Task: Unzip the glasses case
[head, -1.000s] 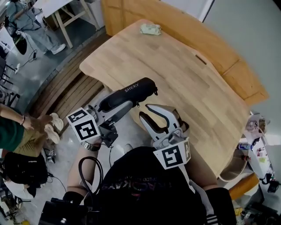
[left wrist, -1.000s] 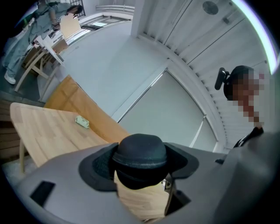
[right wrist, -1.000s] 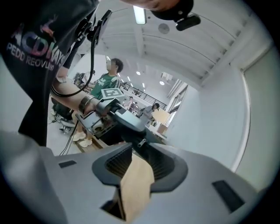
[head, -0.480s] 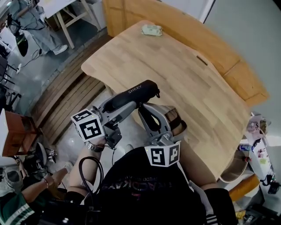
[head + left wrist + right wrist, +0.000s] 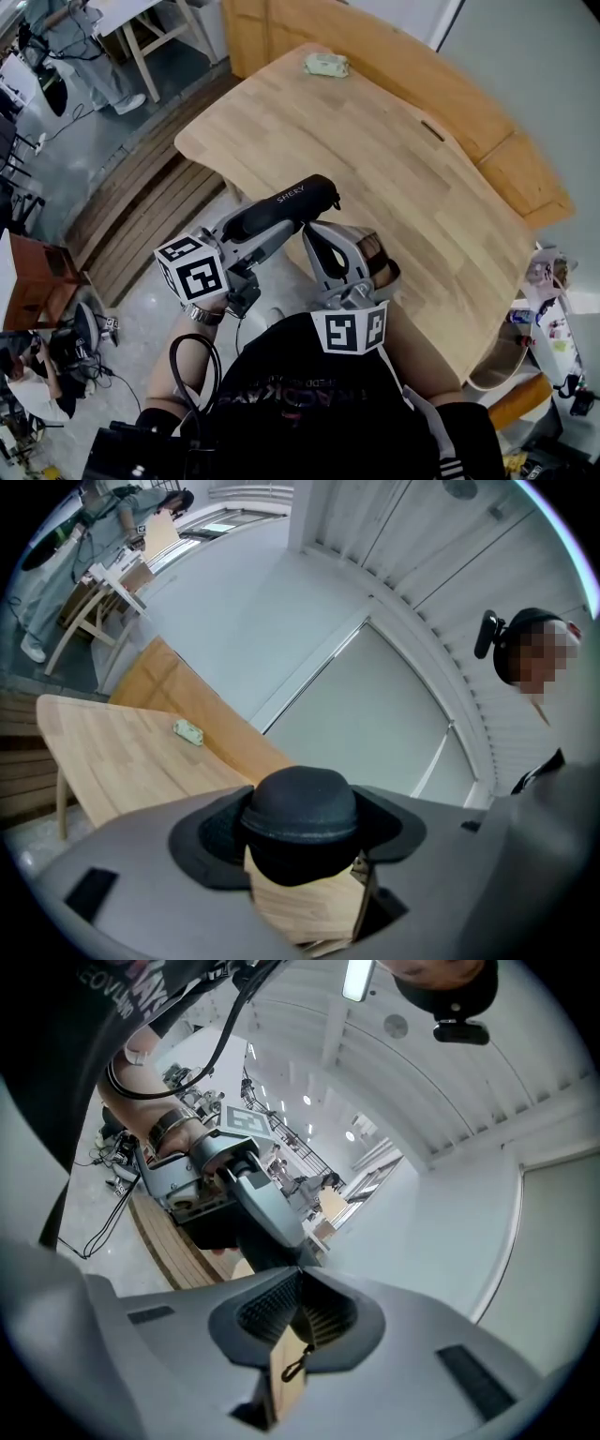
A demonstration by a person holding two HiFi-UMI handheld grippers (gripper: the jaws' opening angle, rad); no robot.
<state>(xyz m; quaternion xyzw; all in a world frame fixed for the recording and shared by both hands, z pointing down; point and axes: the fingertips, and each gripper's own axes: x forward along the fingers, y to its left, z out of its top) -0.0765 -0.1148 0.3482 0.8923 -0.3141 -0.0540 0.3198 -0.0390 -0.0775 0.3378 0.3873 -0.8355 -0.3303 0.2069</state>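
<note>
1. The glasses case (image 5: 281, 204), black and long, is not lying on the table (image 5: 394, 141). It is held up in the air at the table's near edge, right in front of the person.
2. The left hand-held gripper (image 5: 255, 234) is clamped across 1 end of the case. In the left gripper view the rounded dark end fills the gap between its jaws, with the pads pressing on both sides.
3. From that grip the case's long axis runs up and to the right in the head view, out toward the table. The free end is therefore the far one.
4. The right hand-held gripper (image 5: 312, 232) comes in from the person's side, crosswise to that long axis. Its tips meet the near long edge of the case, past the middle and toward the free end.
5. Its jaws have just been closing and now stand together. In the right gripper view a small dark zipper pull (image 5: 297, 1365) shows between the pads. I take it to be pinched there, though it is tiny.
6. Of the 2, the right is on the zipper and the left only anchors the case. I judge the next move to be a slide along the case's length while the left holds firm. Which way the zipper opens I cannot tell.
</note>
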